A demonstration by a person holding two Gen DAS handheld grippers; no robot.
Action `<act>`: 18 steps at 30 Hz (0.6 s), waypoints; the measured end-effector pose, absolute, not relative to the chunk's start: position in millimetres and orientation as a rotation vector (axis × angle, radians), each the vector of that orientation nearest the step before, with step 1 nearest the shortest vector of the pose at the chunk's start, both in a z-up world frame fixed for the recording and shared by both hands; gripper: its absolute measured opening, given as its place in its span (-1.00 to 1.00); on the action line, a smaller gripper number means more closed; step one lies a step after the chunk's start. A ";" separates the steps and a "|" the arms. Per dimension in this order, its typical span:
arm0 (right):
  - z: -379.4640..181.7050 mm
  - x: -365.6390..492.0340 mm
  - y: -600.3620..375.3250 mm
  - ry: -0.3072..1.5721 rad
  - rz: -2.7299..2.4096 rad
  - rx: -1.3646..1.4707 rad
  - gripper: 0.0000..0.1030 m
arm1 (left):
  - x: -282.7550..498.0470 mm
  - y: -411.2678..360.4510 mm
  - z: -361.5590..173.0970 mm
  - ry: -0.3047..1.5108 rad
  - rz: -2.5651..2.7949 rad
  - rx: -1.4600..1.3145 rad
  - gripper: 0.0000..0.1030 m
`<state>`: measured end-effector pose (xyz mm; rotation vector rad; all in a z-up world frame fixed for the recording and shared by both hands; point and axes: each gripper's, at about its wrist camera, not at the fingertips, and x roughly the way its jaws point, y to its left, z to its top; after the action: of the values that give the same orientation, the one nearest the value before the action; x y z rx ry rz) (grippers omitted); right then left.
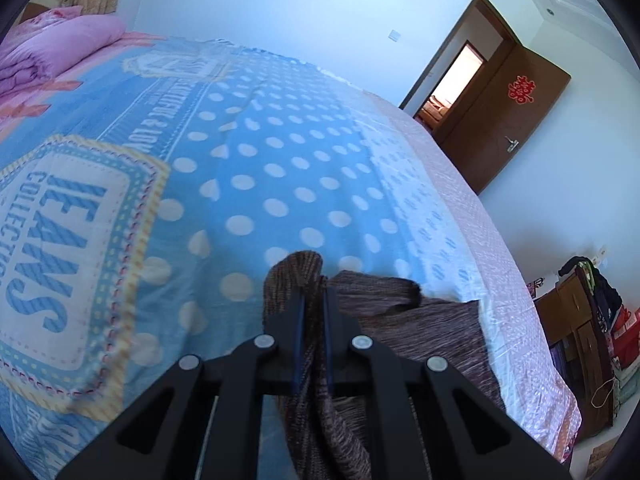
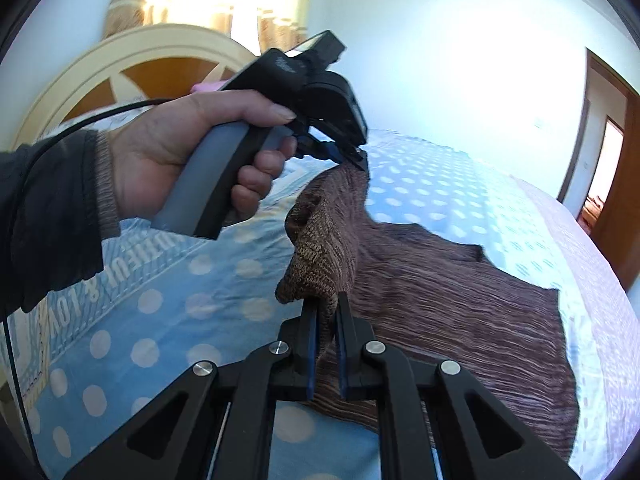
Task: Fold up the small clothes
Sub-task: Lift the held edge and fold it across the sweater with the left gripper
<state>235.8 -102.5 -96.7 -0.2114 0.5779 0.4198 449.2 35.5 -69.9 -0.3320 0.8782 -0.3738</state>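
Note:
A brown knitted garment lies partly spread on the blue dotted bedspread. My right gripper is shut on a bunched edge of it, lifted off the bed. In the right wrist view the left gripper, held by a person's hand, pinches another part of the same edge higher up. The knit hangs stretched between the two grips. In the left wrist view my left gripper is shut on a fold of the brown garment, which droops over and under its fingers.
The bedspread covers a wide bed with a pink quilt at its far end. A cream and wood headboard stands behind. A brown door stands open, and cluttered shelves stand beyond the bed's right edge.

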 end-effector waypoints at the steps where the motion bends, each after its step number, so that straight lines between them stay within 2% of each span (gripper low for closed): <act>1: -95.0 236.1 -109.8 0.577 0.412 -0.196 -0.86 | 449.2 29.5 -66.6 0.874 -0.377 -0.325 -0.84; 18: -86.8 221.7 -212.0 0.570 0.304 0.009 -0.87 | 452.7 -79.2 -47.6 0.858 -0.493 -0.247 -0.84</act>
<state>221.7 -212.0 -86.8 0.0089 0.5701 0.3040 452.7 -79.2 -47.6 -0.2472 0.8582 -0.4928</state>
